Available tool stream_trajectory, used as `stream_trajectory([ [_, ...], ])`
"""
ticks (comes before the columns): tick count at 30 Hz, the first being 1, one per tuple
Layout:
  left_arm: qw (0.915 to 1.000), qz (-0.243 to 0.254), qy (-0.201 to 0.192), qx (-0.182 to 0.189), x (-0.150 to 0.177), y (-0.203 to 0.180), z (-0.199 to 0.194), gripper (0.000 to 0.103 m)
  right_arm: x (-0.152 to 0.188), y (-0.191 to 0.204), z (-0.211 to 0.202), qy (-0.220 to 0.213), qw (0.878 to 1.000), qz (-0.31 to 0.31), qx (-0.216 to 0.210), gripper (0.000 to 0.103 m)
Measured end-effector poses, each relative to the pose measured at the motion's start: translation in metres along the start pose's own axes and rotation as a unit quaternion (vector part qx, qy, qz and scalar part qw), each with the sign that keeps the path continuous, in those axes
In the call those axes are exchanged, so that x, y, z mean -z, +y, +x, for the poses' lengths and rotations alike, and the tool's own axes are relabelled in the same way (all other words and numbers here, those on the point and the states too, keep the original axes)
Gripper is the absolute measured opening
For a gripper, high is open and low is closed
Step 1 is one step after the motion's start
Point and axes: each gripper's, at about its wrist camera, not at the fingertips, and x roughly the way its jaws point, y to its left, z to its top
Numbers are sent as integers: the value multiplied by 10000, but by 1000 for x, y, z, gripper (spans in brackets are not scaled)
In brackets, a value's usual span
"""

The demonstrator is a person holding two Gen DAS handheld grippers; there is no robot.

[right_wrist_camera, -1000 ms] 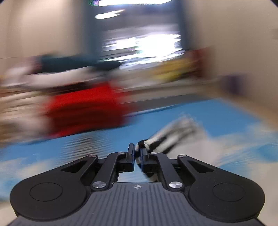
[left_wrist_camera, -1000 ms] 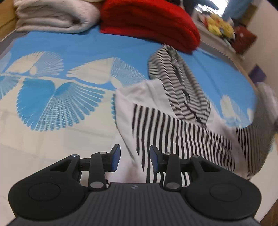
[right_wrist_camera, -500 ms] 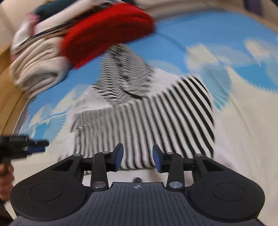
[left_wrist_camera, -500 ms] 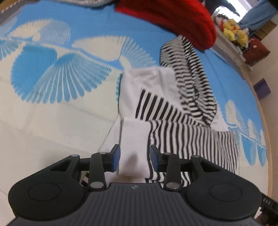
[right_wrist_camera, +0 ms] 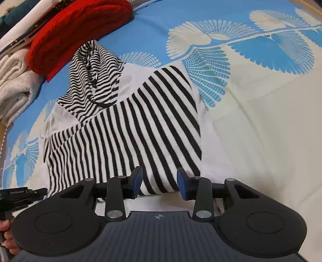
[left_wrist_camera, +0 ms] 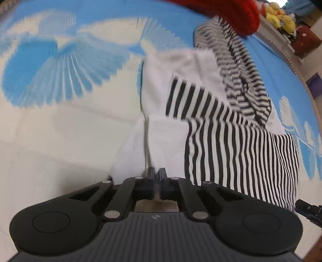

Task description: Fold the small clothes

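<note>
Lying flat on the blue leaf-print bedspread (right_wrist_camera: 261,90), striped hooded top (right_wrist_camera: 128,129), my left gripper (left_wrist_camera: 156,173) was pinched on its white hem, my right gripper (right_wrist_camera: 159,181) stood apart, straddling the striped edge, red knit (right_wrist_camera: 80,26) behind.

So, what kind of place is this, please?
Probably a bedroom: a striped hoodie lies on a blue leaf-patterned bedsheet, with a folded red blanket and plush toys nearby.

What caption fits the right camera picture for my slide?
Open right gripper over the near edge of a striped hoodie on a blue-and-cream bedspread.
</note>
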Motion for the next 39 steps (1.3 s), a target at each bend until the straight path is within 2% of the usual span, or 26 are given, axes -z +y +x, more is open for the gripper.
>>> stream_trajectory([
  [3,9978,-94,-660,-52,-5,-1,-40,3,0,2,3,9,10000,5,45,40],
  [5,9959,-93,-845,-306,-4,1,-58,3,1,2,5,36,10000,58,47,40],
  [6,9958,-101,-794,-445,-2,4,-59,4,2,2,6,59,9999,78,44,40],
  [7,9966,-102,-615,-548,-1,7,-54,7,3,2,7,89,9999,106,41,39],
  [9,9963,-84,-271,-809,3,15,-40,7,6,1,12,168,9996,168,127,39],
  [11,9941,98,-452,-978,5,14,-43,8,9,-1,19,274,9988,161,385,39],
  [14,9936,635,-778,-514,9,-6,-54,12,12,-6,25,328,9966,216,719,39],
  [16,9935,922,-645,-164,15,-18,-46,21,12,-7,24,296,9957,275,836,38],
  [17,9948,935,-405,-80,18,-19,-34,23,11,-7,23,273,9953,271,888,38],
  [20,9965,678,446,-191,29,-8,4,30,10,-2,15,13,9951,208,971,39],
  [22,9977,543,359,-191,25,-7,0,30,9,3,13,-97,9970,77,769,38],
  [26,9980,619,-113,10,18,-15,-18,38,10,-5,27,261,9952,190,922,39],
  [30,9961,685,457,-317,31,-11,8,41,10,-3,30,260,9941,-157,1042,40],
  [33,9964,740,199,-354,26,-18,-8,44,9,-2,24,231,9952,-17,952,40],
  [35,9956,841,-106,-388,22,-23,-23,53,5,1,12,112,9967,21,802,40],
  [37,9943,912,-410,-357,17,-33,-37,63,-1,7,0,-101,9970,-127,753,40],
  [39,9922,1008,-672,-280,14,-39,-48,63,-5,15,-14,-327,9960,-361,744,43],
])
